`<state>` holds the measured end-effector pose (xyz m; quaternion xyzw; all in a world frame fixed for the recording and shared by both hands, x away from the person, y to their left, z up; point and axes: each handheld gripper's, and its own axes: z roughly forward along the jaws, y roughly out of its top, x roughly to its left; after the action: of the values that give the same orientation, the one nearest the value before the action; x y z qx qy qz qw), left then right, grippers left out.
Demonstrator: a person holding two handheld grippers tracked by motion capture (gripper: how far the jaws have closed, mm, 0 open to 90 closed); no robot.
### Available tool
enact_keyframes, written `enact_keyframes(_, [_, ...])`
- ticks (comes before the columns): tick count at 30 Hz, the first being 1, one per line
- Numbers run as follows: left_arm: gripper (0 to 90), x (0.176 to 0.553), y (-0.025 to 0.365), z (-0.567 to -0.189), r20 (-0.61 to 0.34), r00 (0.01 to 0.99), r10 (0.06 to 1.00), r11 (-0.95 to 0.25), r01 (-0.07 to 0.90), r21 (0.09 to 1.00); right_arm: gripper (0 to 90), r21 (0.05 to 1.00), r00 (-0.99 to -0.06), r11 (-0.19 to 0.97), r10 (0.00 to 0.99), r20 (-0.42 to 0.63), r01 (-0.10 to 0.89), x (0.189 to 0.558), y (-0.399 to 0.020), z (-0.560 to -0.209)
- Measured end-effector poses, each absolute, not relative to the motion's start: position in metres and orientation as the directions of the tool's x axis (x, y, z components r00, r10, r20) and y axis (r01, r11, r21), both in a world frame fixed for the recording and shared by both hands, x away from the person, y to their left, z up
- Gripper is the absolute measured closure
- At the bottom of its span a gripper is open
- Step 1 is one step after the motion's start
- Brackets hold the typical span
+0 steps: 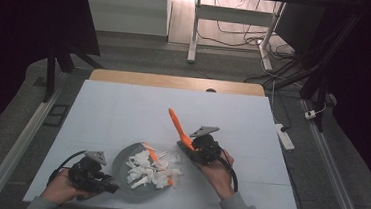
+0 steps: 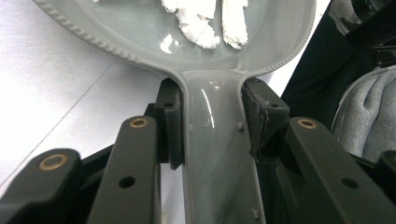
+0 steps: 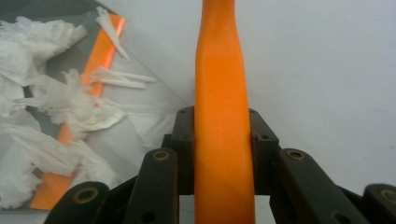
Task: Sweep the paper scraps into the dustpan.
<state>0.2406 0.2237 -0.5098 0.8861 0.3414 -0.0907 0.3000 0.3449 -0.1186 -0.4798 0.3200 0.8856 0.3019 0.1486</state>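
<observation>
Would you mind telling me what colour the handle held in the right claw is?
The handle is bright orange, plainest in the right gripper view, where the right claw clamps it.

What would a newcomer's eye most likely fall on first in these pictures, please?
Probably the bright orange tool, clamped in the right gripper and slanting up over the white table. Next, the grey pan near the table's front edge, heaped with torn white paper and an orange strip; the left gripper is shut on its handle.

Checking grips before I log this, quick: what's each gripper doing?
Left gripper: shut on the grey pan handle.
Right gripper: shut on the orange tool.
</observation>
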Motion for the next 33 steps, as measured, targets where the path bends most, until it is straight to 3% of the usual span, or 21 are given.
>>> enact_keyframes(7, [61.8, 0.237, 0.222, -0.51, -0.361, 0.747, 0.558, -0.584, 0.662, 0.469, 70.2, 0.6, -0.784, 0.678, 0.607, -0.129, 0.426, 0.328, -0.089, -0.483])
enact_keyframes(26, [61.7, 0.235, 0.22, -0.511, -0.362, 0.747, 0.557, -0.585, 0.663, 0.468, 70.2, 0.662, -0.852, 0.625, 0.523, 0.038, 0.414, 0.316, -0.028, -0.478])
enact_keyframes(33, [61.8, 0.236, 0.221, -0.511, -0.365, 0.744, 0.559, -0.579, 0.666, 0.47, 70.2, 0.717, -0.868, 0.597, 0.496, 0.025, 0.361, 0.317, -0.027, -0.462])
